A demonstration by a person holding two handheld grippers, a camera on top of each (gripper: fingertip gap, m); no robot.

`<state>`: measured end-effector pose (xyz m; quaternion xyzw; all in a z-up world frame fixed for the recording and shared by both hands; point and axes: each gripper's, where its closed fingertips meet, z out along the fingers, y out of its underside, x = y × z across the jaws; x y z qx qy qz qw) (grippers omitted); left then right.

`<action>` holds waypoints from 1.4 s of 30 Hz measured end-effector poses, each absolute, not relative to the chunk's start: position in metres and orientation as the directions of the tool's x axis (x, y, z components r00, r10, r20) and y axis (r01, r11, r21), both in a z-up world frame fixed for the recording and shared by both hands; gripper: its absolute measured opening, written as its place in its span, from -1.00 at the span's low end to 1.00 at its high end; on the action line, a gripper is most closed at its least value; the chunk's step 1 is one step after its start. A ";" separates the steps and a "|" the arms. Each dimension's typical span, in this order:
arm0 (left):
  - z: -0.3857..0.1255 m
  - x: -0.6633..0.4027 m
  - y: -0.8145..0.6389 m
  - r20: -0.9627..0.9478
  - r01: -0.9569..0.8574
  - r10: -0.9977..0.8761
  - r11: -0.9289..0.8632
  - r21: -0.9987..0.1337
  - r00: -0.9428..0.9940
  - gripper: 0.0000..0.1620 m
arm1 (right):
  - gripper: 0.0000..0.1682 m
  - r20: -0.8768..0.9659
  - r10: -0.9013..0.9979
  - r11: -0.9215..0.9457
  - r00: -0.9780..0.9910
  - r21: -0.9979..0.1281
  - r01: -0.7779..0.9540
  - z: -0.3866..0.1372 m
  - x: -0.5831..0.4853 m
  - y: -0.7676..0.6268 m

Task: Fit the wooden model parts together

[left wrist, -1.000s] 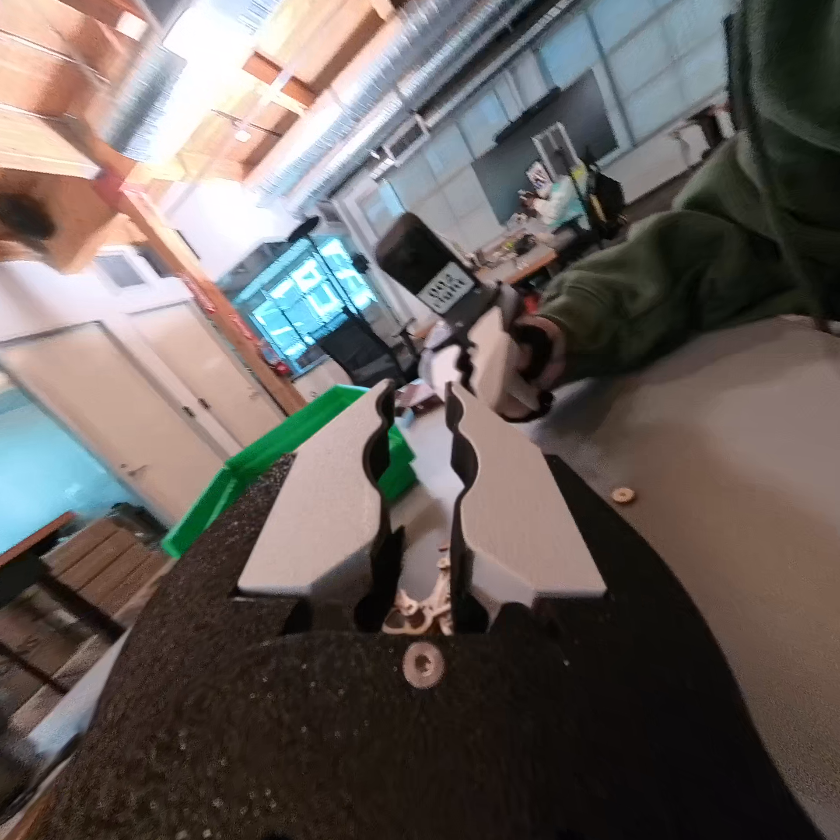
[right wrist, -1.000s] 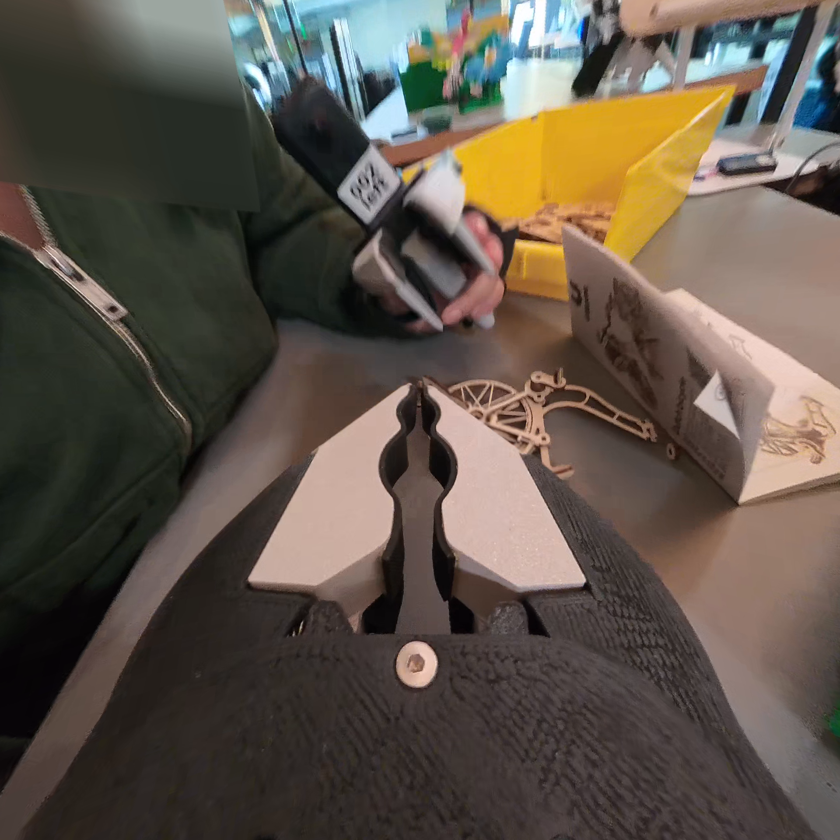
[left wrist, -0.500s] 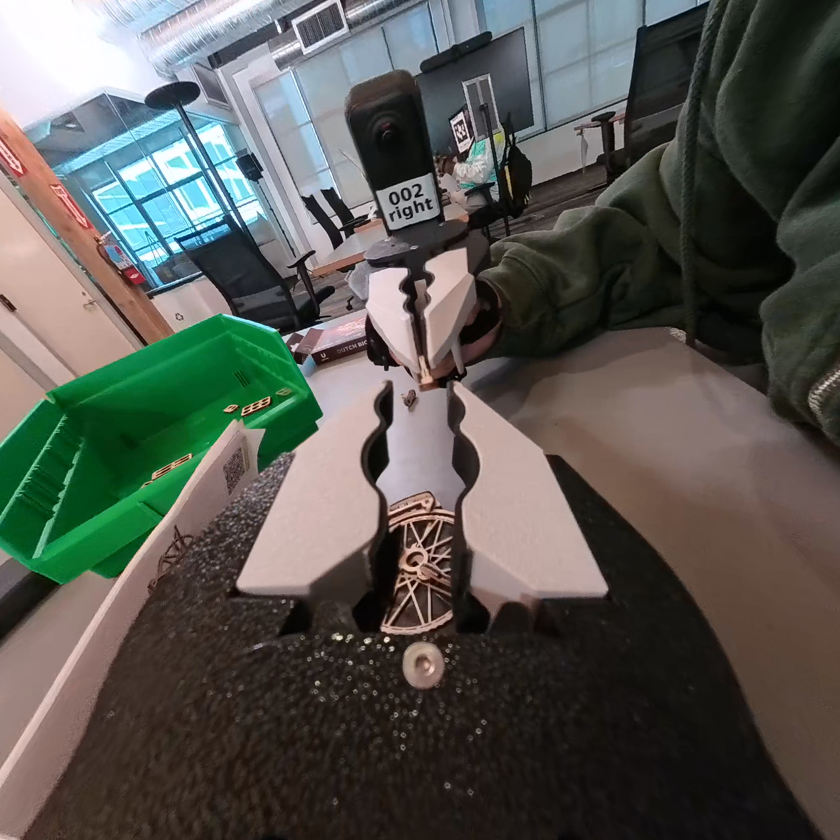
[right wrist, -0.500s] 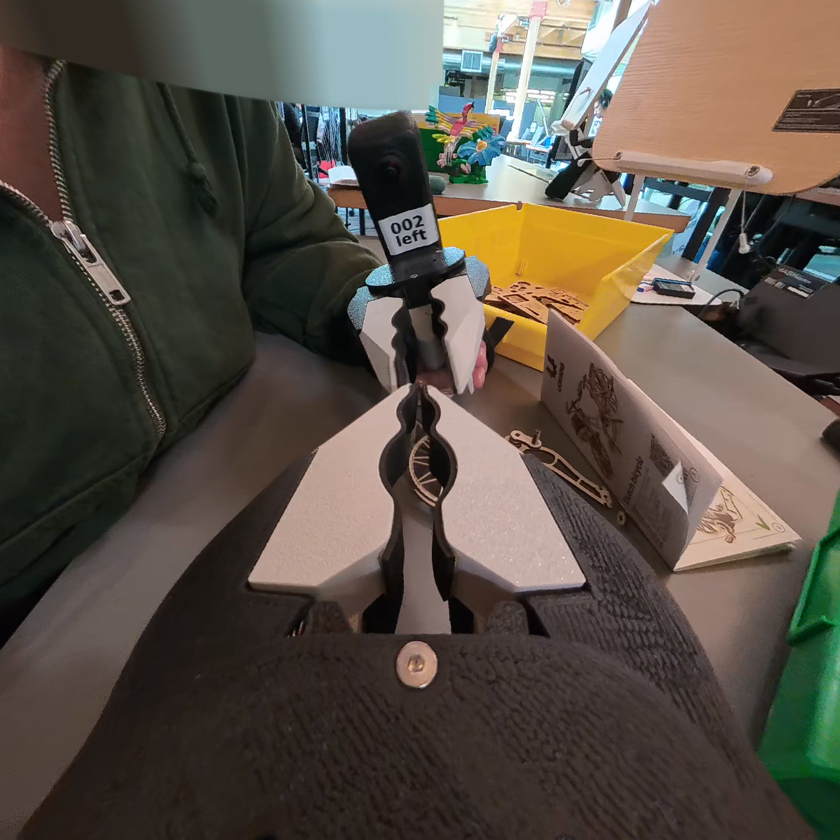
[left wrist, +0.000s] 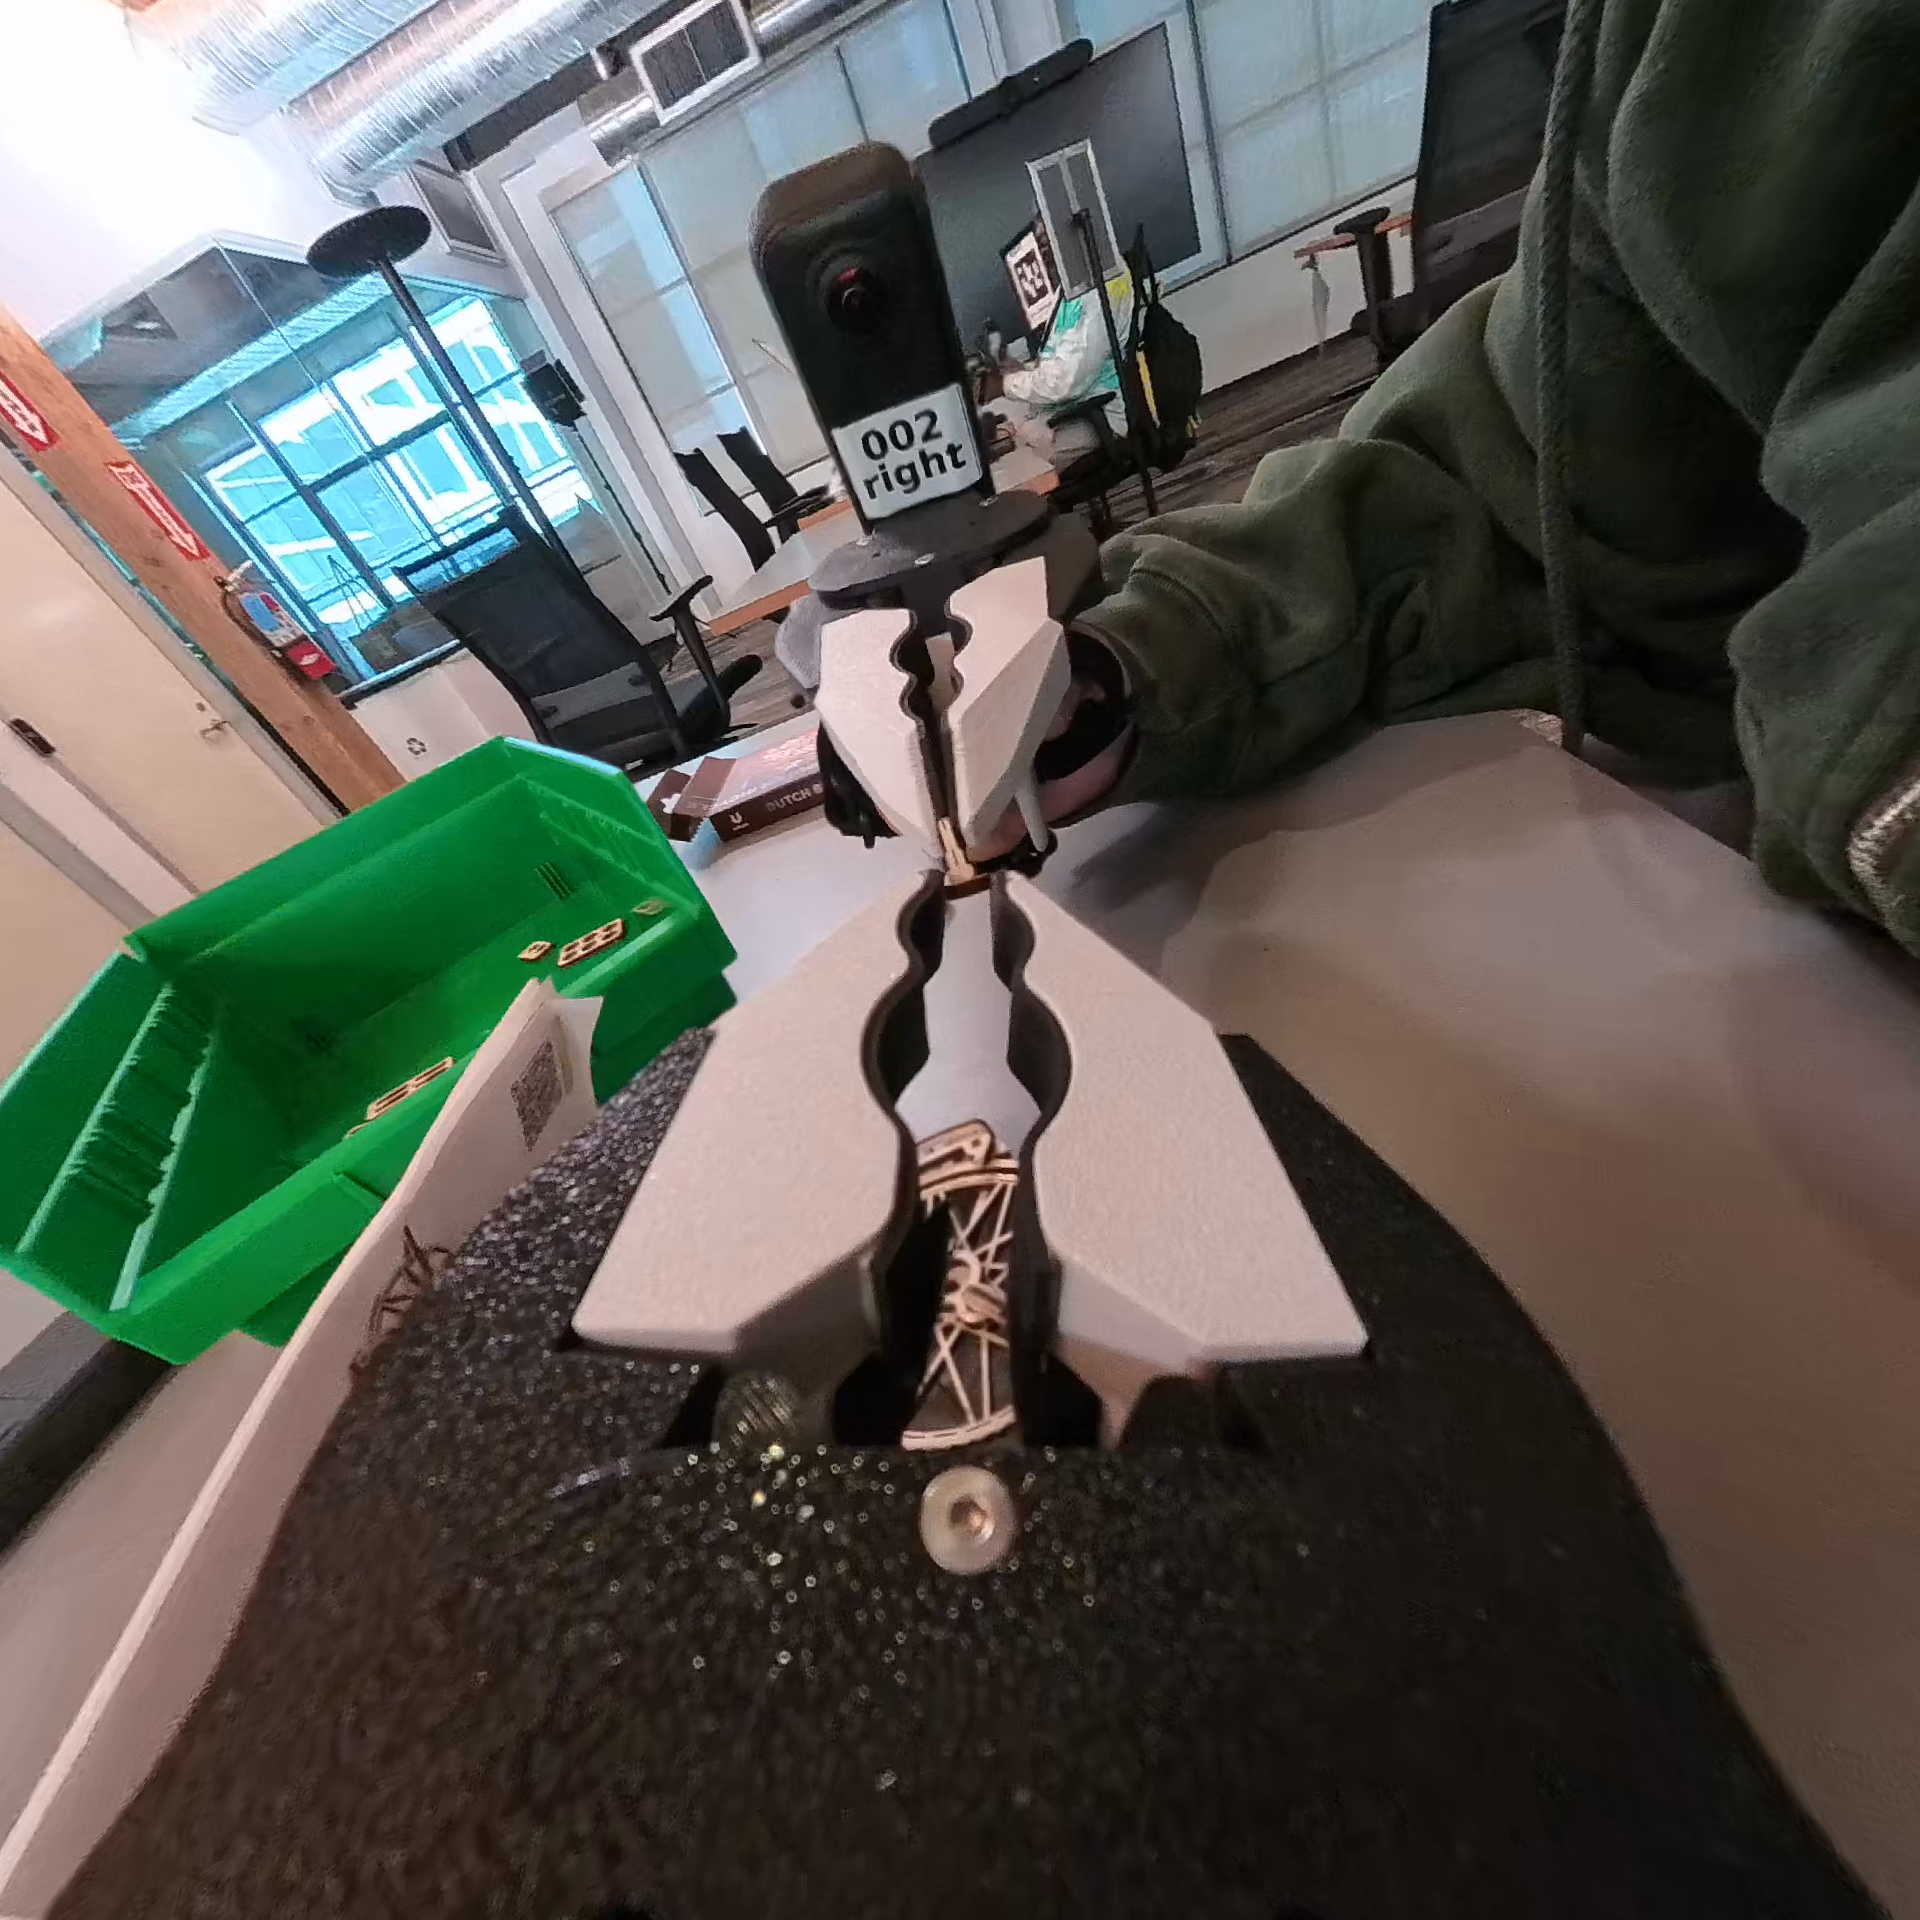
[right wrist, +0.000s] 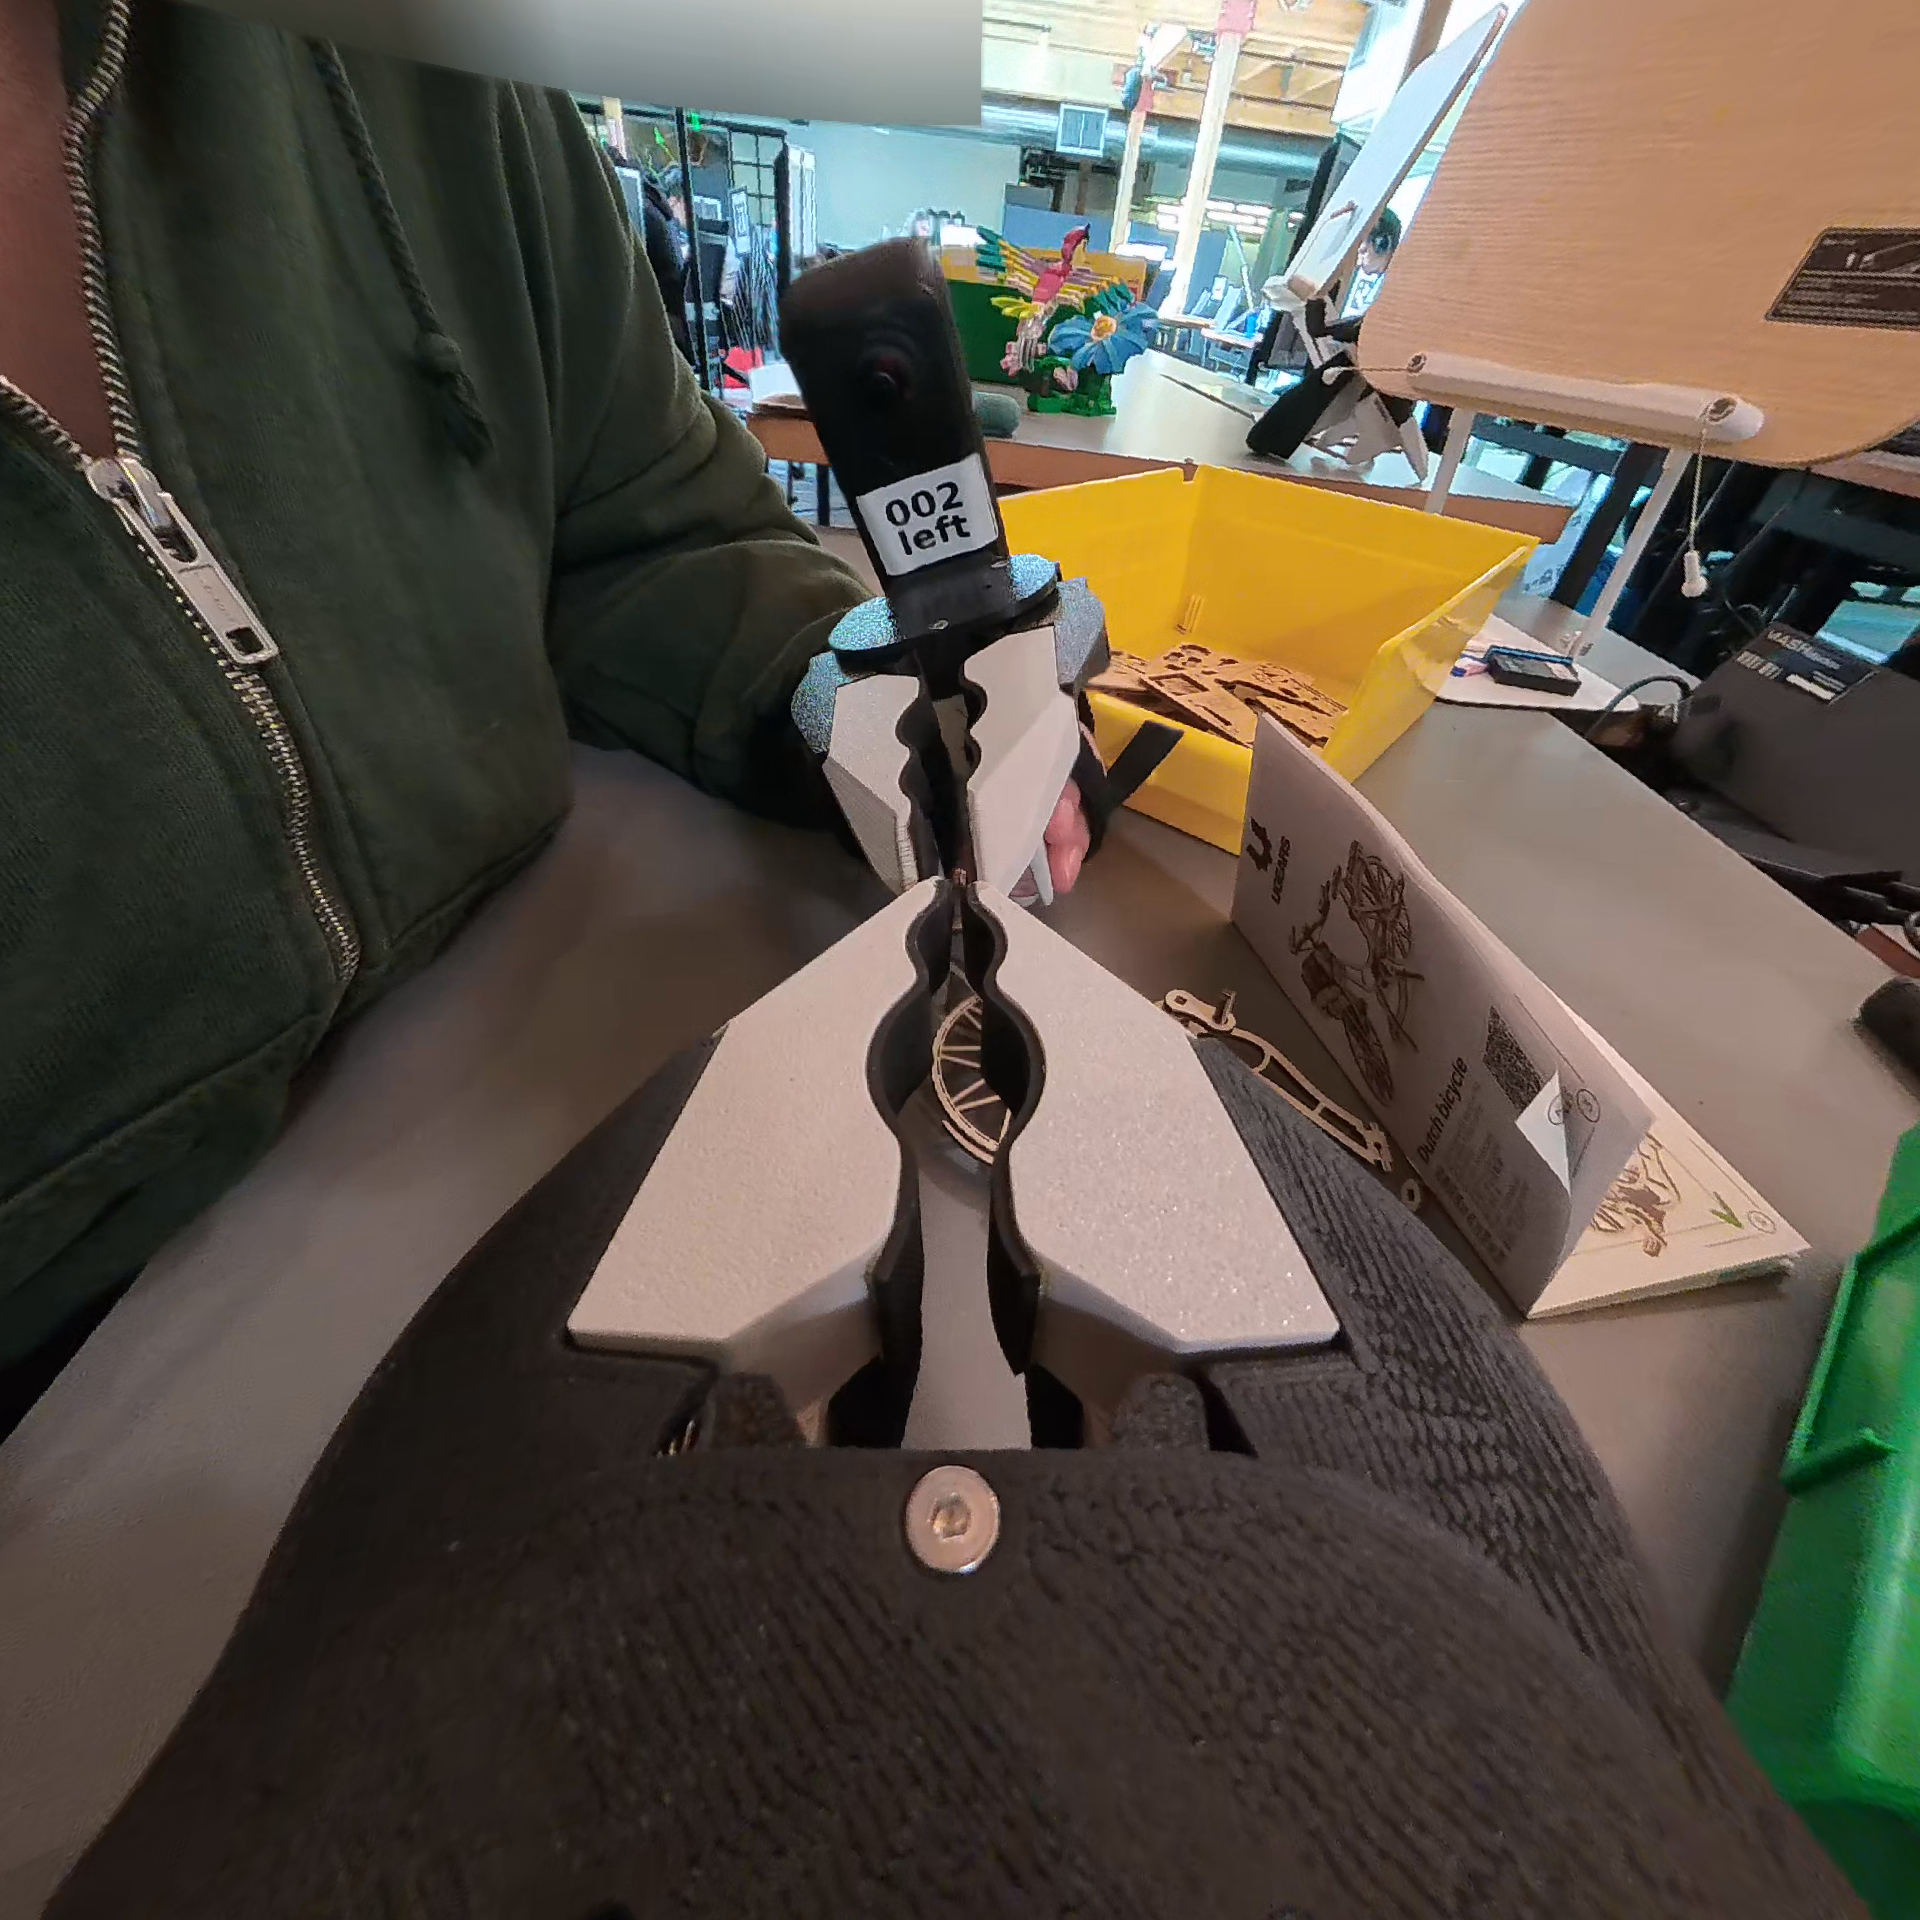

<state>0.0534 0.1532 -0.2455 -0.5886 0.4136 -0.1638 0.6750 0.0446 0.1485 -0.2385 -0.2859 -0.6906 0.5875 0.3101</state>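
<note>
My two grippers meet tip to tip above the grey table [left wrist: 1455, 1039]. My right gripper [right wrist: 958, 888] is shut on a small wooden part [left wrist: 950, 844]; it also shows in the left wrist view [left wrist: 948, 831], facing me. My left gripper [left wrist: 962, 883] has its fingers drawn in around a small brown piece at the same spot, and in the right wrist view [right wrist: 956, 864] its tips look shut. A spoked wooden wheel [left wrist: 966, 1278] lies on the table under both grippers, also seen in the right wrist view [right wrist: 971, 1081]. A wooden bicycle frame [right wrist: 1278, 1070] lies beside it.
A green bin [left wrist: 312, 1091] with a few small wooden pieces stands to one side. A yellow bin [right wrist: 1299, 582] holds wooden sheets. A folded instruction booklet [right wrist: 1403, 1039] stands next to the frame. A brown box [left wrist: 748, 800] lies behind. The person's green sleeves flank both grippers. Only a small space, under 4 cm, lies between the two pairs of fingers.
Both grippers swung to face each other, then closed the distance until their tips meet. My left gripper's fingers narrowed from open to nearly closed around the small piece.
</note>
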 end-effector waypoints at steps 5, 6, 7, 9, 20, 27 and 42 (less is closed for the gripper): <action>-0.244 0.050 0.155 -0.380 -0.282 -0.685 0.257 -0.925 0.622 -0.92 | -1.00 0.132 0.776 0.176 -0.617 -0.984 0.010 -0.237 0.043 0.151; -0.243 0.050 0.156 -0.379 -0.281 -0.682 0.257 -0.925 0.626 -0.92 | -1.00 0.145 0.780 0.186 -0.608 -0.983 0.003 -0.237 0.042 0.151; -0.243 0.049 0.156 -0.377 -0.279 -0.680 0.255 -0.926 0.629 -0.92 | -1.00 0.157 0.784 0.194 -0.601 -0.981 -0.003 -0.236 0.041 0.151; -0.241 0.047 0.158 -0.372 -0.273 -0.670 0.254 -0.928 0.642 -0.93 | -1.00 0.175 0.794 0.206 -0.582 -0.979 -0.013 -0.234 0.039 0.152; -0.225 0.027 0.164 -0.270 -0.150 -0.628 0.239 -0.959 0.730 -0.93 | -0.99 0.285 0.850 0.284 -0.443 -0.956 -0.071 -0.222 0.028 0.161; -0.222 0.018 0.168 -0.125 -0.018 -0.657 0.168 -0.986 0.743 -0.93 | -0.88 0.520 0.796 0.523 -0.309 -0.848 -0.080 -0.226 0.025 0.165; -0.224 0.035 0.158 0.056 0.119 -0.791 0.021 -0.993 0.610 -0.93 | -0.92 0.855 0.491 0.856 -0.163 -0.509 -0.090 -0.232 0.026 0.149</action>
